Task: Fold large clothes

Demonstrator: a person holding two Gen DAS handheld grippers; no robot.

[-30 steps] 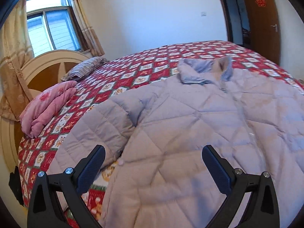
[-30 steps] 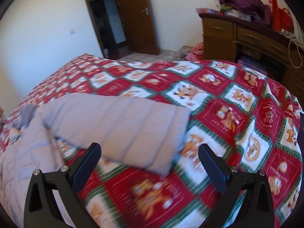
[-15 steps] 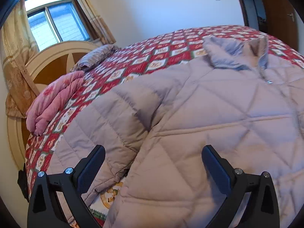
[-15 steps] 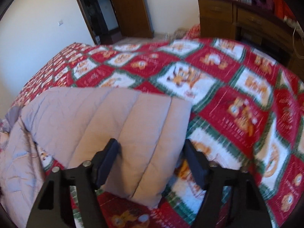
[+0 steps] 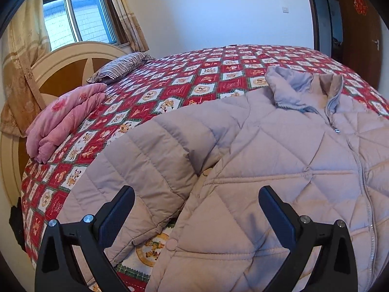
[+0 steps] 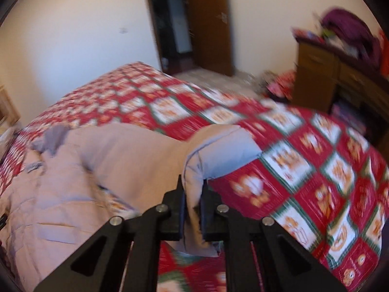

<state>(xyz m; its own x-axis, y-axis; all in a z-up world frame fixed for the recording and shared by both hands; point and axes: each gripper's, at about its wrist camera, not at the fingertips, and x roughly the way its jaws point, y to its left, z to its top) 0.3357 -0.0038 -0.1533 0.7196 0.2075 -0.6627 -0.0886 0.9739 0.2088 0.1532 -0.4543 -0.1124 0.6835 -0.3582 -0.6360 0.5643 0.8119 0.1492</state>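
A pale lilac quilted jacket [image 5: 279, 160] lies front-up on the red patterned bedspread [image 5: 194, 77], collar at the far side, zipper down its right. One sleeve [image 5: 145, 170] lies bent at the jacket's left. My left gripper [image 5: 196, 211] is open and empty, low over the gap between that sleeve and the body. In the right wrist view, my right gripper [image 6: 193, 204] is shut on the cuff end of the other sleeve [image 6: 214, 150], lifting it off the bedspread [image 6: 316, 170]. That view is blurred.
A folded pink quilt [image 5: 63, 119] and a striped pillow [image 5: 119, 67] lie by the headboard [image 5: 65, 65] at the left. A wooden dresser [image 6: 340, 82] piled with clothes stands right of the bed. A brown door [image 6: 209, 24] is behind.
My right gripper closed on the sleeve's cuff end and raised it. My left gripper moved lower and closer over the left sleeve and jacket body, staying open.
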